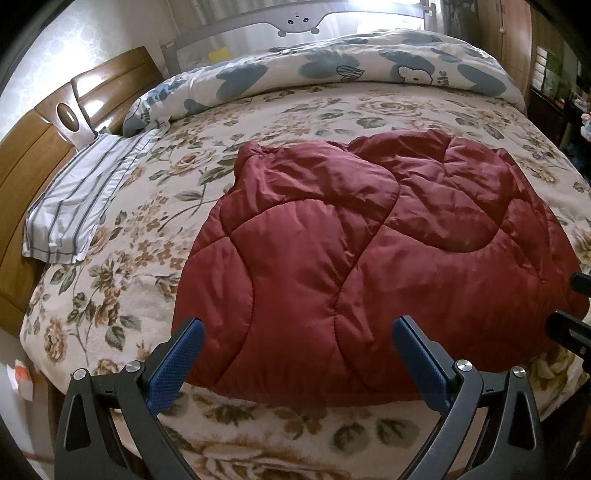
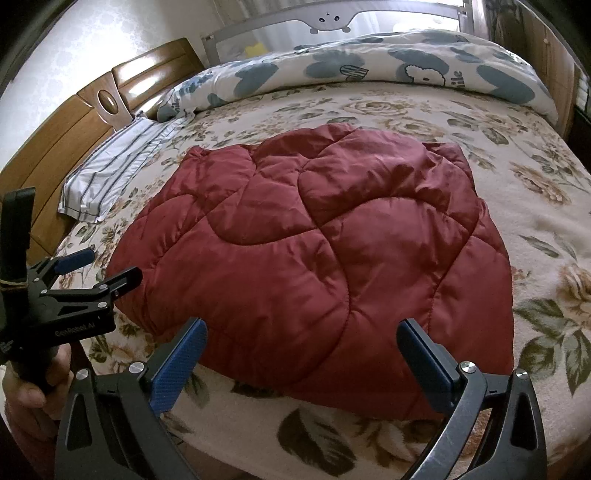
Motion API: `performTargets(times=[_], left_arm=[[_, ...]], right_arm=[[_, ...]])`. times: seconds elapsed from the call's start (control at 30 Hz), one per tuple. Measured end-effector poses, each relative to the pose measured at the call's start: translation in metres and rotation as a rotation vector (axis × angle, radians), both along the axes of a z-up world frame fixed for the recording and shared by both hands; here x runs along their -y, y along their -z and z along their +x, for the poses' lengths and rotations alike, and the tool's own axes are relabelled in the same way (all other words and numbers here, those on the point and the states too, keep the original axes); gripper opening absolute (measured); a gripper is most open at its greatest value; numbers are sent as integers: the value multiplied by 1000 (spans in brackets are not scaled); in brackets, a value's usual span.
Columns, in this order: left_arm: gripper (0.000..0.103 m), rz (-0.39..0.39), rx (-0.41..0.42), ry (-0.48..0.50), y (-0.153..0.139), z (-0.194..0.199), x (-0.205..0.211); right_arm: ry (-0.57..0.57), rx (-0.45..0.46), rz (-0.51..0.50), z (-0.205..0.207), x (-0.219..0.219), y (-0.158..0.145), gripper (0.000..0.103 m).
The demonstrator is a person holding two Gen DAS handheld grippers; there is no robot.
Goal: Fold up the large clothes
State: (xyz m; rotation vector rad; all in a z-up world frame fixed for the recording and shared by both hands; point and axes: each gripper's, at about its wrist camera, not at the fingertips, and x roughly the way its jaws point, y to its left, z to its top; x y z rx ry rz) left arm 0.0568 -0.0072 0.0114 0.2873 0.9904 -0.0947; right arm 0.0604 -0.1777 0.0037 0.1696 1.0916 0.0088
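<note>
A dark red quilted padded garment (image 1: 369, 258) lies folded into a rough rectangle on the floral bed cover, also in the right wrist view (image 2: 314, 251). My left gripper (image 1: 297, 328) is open and empty, hovering over the garment's near edge. My right gripper (image 2: 301, 330) is open and empty, also over the near edge, further right. The left gripper also shows in the right wrist view (image 2: 99, 266), open at the garment's left near corner. A black part of the right gripper shows at the right edge of the left wrist view (image 1: 570, 332).
The floral bed cover (image 1: 155, 229) spans the bed. A striped pillow (image 1: 81, 199) lies at the left by the wooden headboard (image 1: 33, 155). A rolled blue-and-white duvet (image 1: 332, 70) lies along the far side before a grey bed rail (image 1: 295, 22).
</note>
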Motion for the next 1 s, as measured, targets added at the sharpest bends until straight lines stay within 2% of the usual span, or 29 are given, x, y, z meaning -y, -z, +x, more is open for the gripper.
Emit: performTargets(times=[1.0], left_arm=[[102,-5,6,2,-1,0,-1]], right_arm=[[3,7,4,1,1,-1,103]])
